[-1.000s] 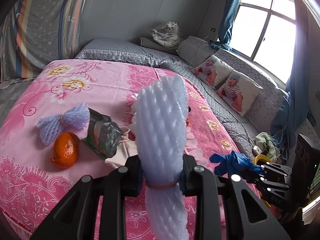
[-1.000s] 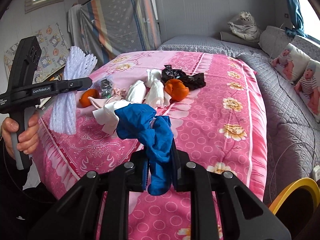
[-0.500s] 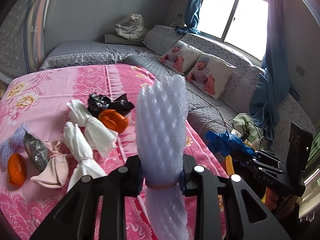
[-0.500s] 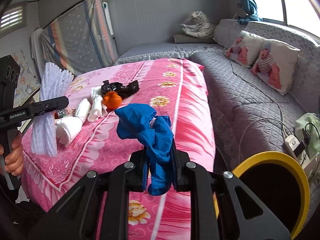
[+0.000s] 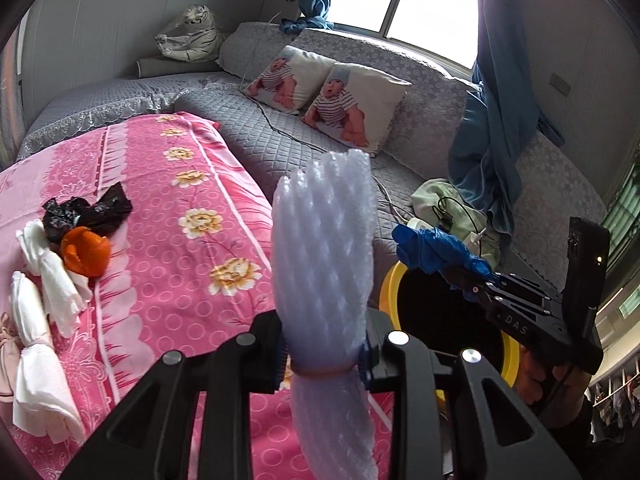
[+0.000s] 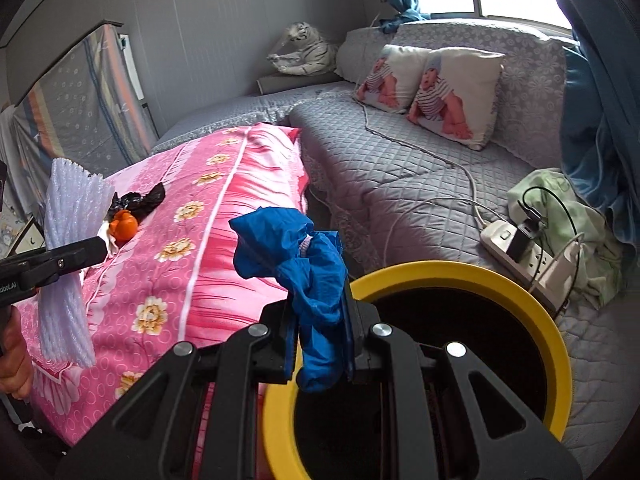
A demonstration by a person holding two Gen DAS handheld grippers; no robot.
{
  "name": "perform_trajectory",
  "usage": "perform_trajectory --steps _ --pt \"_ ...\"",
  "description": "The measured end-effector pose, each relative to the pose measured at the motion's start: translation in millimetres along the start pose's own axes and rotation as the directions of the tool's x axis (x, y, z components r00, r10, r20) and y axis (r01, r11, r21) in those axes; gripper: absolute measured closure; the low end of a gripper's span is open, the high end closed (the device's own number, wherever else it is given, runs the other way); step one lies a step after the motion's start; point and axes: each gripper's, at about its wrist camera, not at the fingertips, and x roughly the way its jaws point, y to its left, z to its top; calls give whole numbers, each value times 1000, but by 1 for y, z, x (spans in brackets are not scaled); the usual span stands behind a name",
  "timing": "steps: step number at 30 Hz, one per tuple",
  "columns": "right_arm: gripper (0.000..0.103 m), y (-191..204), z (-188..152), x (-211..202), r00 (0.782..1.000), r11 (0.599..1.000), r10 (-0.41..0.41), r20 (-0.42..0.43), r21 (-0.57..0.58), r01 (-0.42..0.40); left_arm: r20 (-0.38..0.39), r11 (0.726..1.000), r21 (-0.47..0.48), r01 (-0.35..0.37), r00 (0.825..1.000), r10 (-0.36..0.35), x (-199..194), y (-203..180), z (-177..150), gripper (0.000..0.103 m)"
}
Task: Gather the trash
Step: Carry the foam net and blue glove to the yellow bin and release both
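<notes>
My left gripper is shut on a white foam fruit net tied with a rubber band; it also shows in the right wrist view. My right gripper is shut on a crumpled blue glove, held just over the near rim of a yellow-rimmed black bin. In the left wrist view the blue glove and the right gripper hang above the bin. On the pink bedspread lie orange peel, a black bag and white tissue twists.
A grey quilted sofa bed with two baby-print pillows stands behind the bin. A white power strip with cables lies on a green cloth right of the bin. Blue curtains hang at the window.
Both grippers swung right, away from the bed and toward the bin. The yellow rim now fills the lower right wrist view. Both grips are unchanged.
</notes>
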Motion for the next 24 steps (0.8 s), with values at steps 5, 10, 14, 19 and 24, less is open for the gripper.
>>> perform_trajectory --steps 5,10,14,19,24 --pt "87 -30 -5 -1 998 996 -67 -11 56 67 -47 999 36 38 998 -36 26 -33 -3 77" --pt "87 -51 -7 -6 993 990 -115 -3 87 115 -99 994 81 79 993 -71 48 -66 -8 77" --pt "87 -67 -8 -10 988 982 -152 -3 112 151 -132 987 109 114 986 -100 64 -88 -8 77" --pt "86 -87 -12 -14 983 972 -185 -15 147 186 -150 980 142 137 982 -116 81 -112 -5 77" --pt "86 -100 -19 -10 979 964 -202 -37 166 205 -173 975 151 161 976 -134 99 -128 -8 77"
